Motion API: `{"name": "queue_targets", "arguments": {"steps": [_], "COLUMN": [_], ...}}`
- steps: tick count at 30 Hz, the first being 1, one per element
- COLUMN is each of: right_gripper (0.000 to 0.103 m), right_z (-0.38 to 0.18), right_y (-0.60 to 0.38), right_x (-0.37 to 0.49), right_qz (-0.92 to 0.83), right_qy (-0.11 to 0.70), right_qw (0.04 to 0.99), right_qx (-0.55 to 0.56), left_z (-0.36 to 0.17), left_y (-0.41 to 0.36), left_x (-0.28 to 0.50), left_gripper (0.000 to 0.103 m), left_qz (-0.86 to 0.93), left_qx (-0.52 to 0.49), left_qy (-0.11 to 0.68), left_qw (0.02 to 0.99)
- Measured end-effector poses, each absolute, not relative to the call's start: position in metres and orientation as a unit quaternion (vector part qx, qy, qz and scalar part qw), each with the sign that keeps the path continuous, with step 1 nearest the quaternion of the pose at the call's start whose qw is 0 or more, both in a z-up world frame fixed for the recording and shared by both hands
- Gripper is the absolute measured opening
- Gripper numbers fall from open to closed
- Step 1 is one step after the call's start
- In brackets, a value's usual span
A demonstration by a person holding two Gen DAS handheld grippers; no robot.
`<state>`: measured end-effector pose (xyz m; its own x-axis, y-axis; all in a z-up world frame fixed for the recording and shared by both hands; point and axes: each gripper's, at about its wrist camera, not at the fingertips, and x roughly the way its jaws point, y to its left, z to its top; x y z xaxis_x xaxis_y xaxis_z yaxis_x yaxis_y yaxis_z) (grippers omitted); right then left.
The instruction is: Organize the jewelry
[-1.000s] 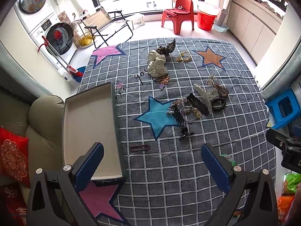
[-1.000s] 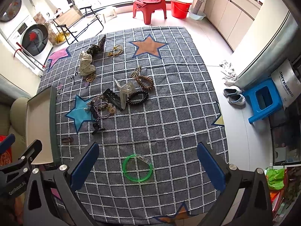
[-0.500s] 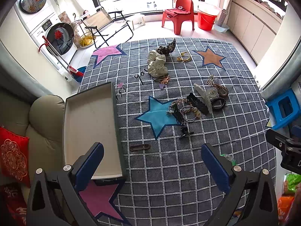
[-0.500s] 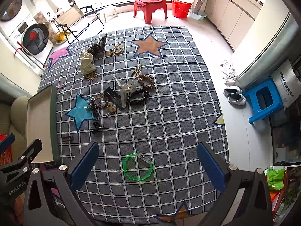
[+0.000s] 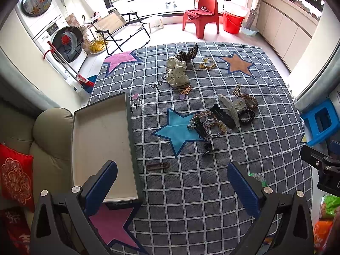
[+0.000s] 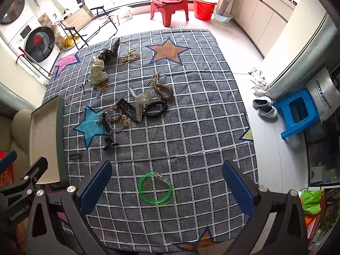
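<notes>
Both grippers hover high over a table with a grey checked star cloth. My left gripper (image 5: 172,170) is open and empty, above the cloth near an empty shallow tray (image 5: 102,140) at the left edge. My right gripper (image 6: 166,172) is open and empty, above a green bangle (image 6: 155,188). A pile of hair ties, black and clear claw clips (image 6: 136,108) lies mid-table, also in the left wrist view (image 5: 223,114). A cream scrunchie (image 5: 176,73), a gold chain (image 5: 207,64) and a brown clip (image 5: 157,166) lie apart.
A beige sofa with a red cushion (image 5: 14,176) is left of the table. A blue stool (image 6: 299,112) and shoes (image 6: 264,106) stand on the floor at right. A red chair (image 6: 170,2) and bucket are beyond the far edge.
The right gripper has drifted slightly; the scene shifts a little down in its view. The left gripper has barely moved. Nothing on the table has moved.
</notes>
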<state>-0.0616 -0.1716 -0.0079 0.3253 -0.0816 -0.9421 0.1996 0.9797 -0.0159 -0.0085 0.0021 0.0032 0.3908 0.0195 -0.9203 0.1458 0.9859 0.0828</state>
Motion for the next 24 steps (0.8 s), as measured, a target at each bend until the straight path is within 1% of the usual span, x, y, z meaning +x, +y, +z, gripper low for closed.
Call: {"name": "queue_targets", "arguments": {"steps": [24], "right_gripper": [0.103], "right_z": [-0.0116], "right_y": [-0.1728], "right_x": [-0.0637], "right_qz": [-0.087], "right_qy": [0.579], "right_qw": [0.809], "right_qx": [0.053], "left_z": [-0.0028], "left_y": [0.0005], "left_x": [-0.0123], "left_gripper": [0.103], "left_qz": [-0.037], "left_qx": [0.078], "left_qy": [0.556], "left_qw": [0.827]}}
